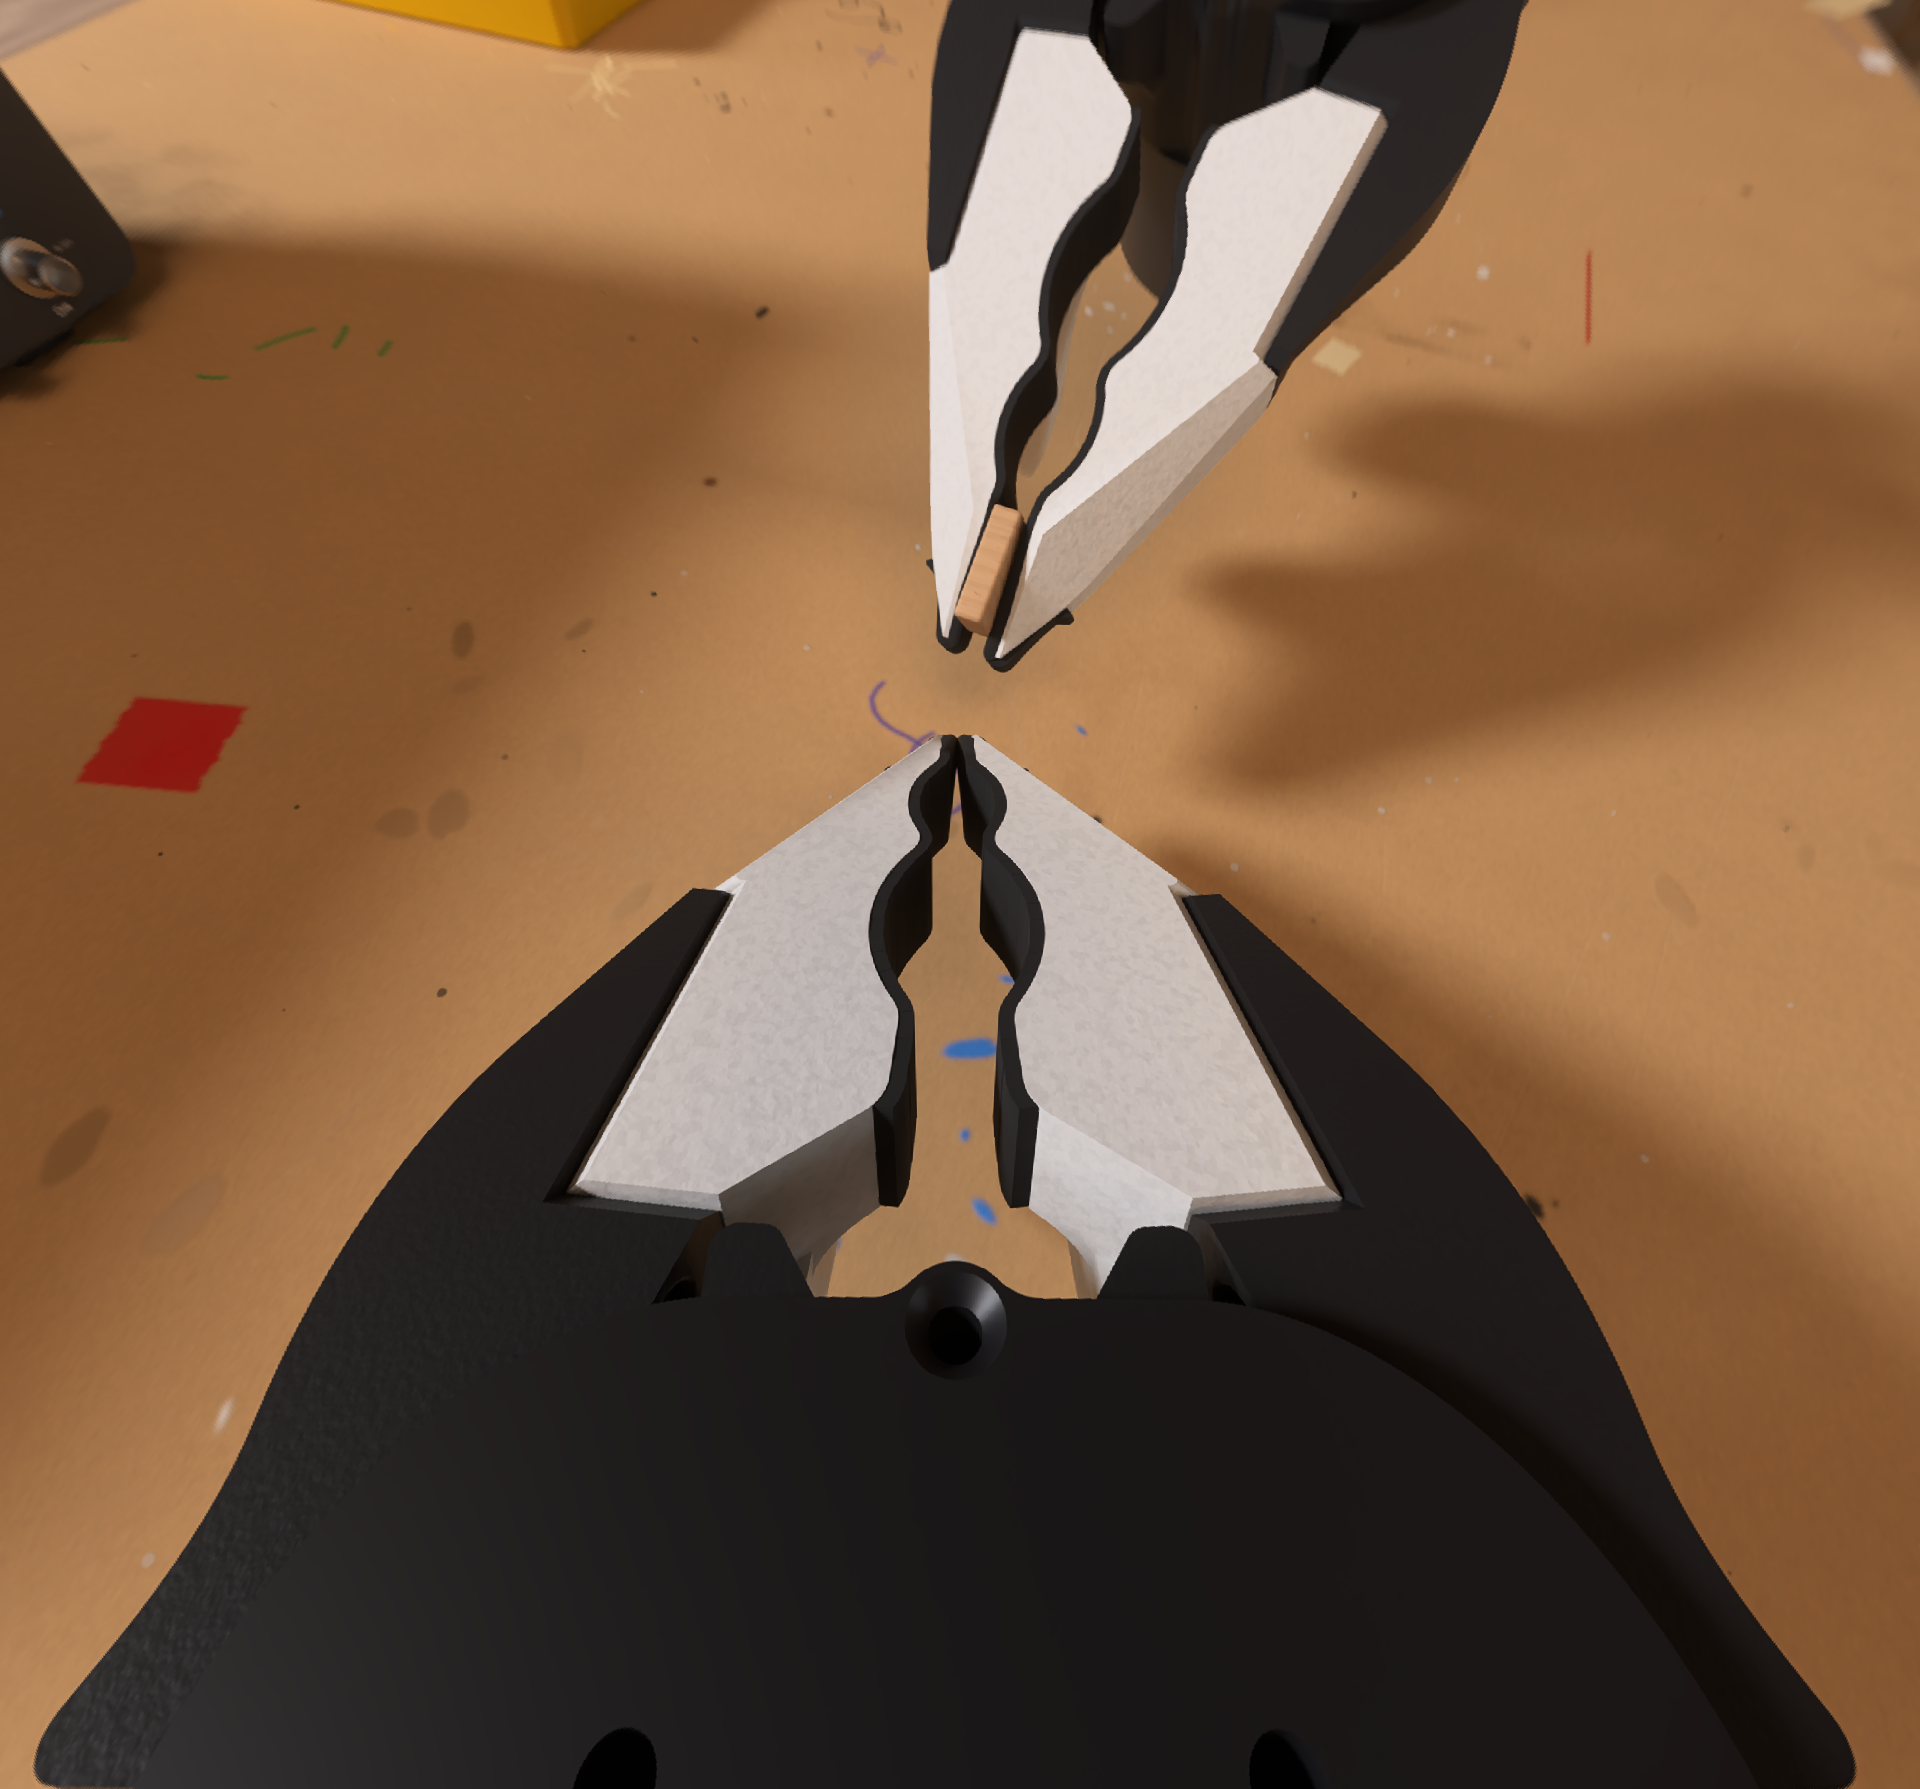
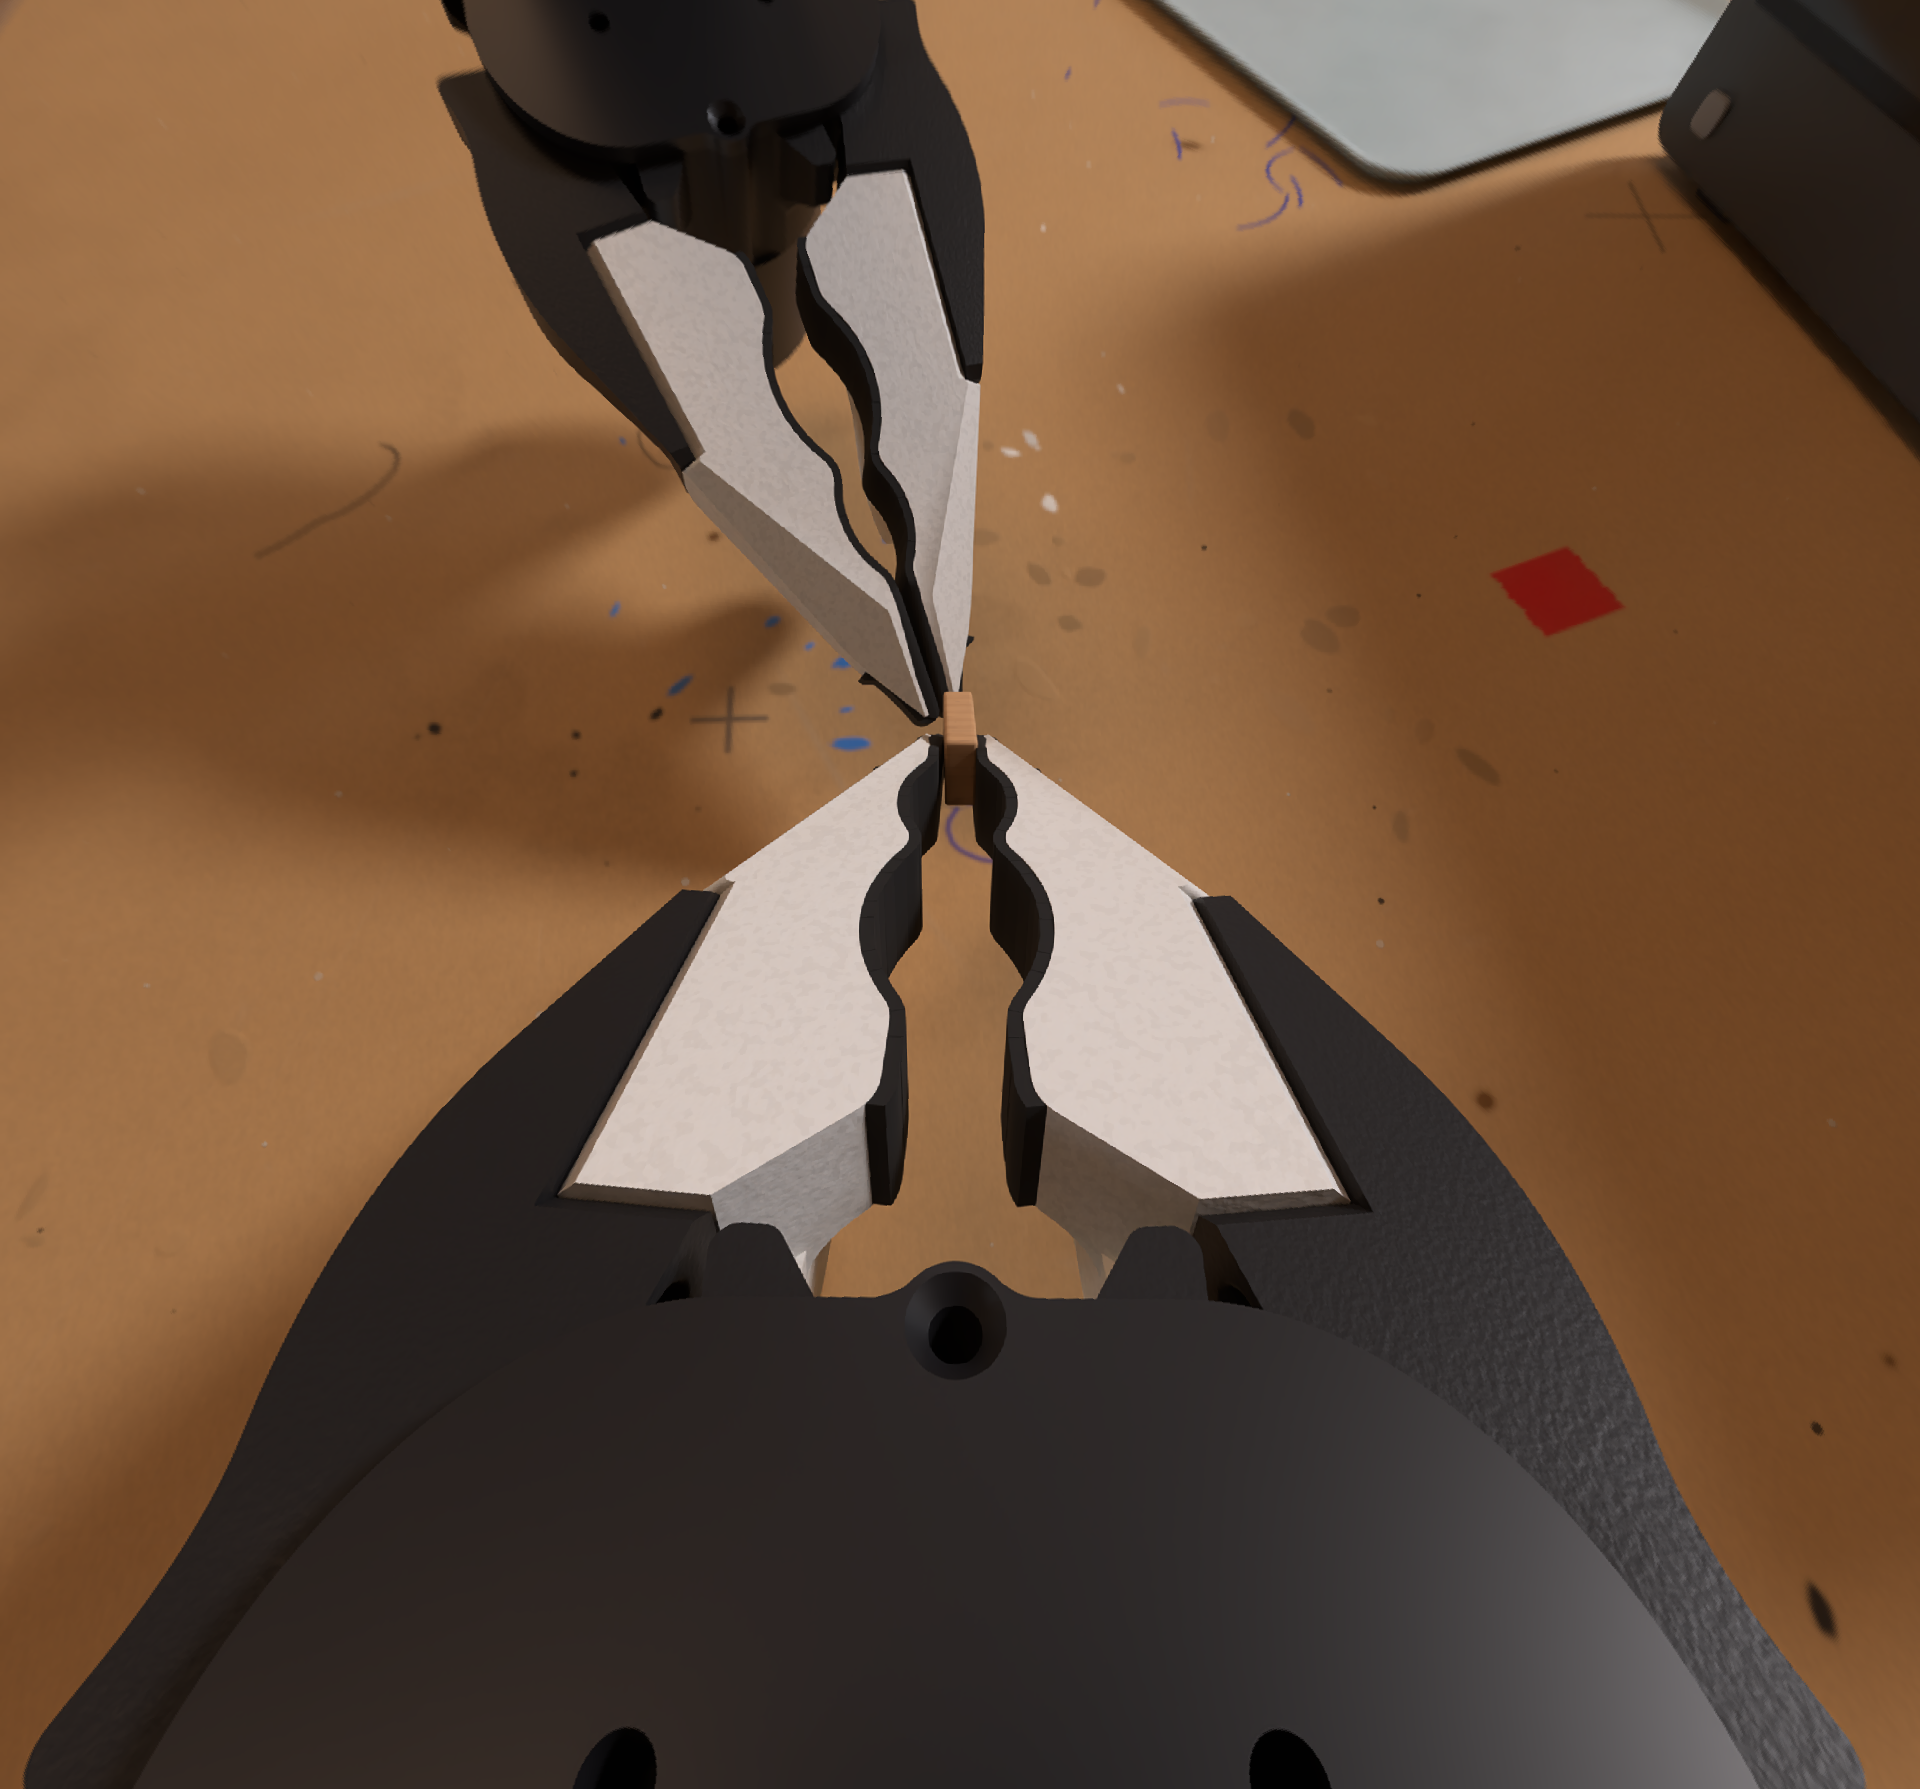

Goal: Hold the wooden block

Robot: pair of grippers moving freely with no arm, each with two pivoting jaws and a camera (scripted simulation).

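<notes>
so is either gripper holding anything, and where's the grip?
The right gripper pinches the wooden block at its fingertips, across the block's broad faces. The left gripper is shut on nothing.

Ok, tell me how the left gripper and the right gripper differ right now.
The right gripper is shut on the wooden block, pinched at its fingertips; the left gripper is shut on nothing. In the left wrist view the right gripper's fingers stand apart by the block's thickness, while the left gripper's fingers meet at the tips. They share black bodies, white fingers, and point tip to tip above the brown table.
</notes>
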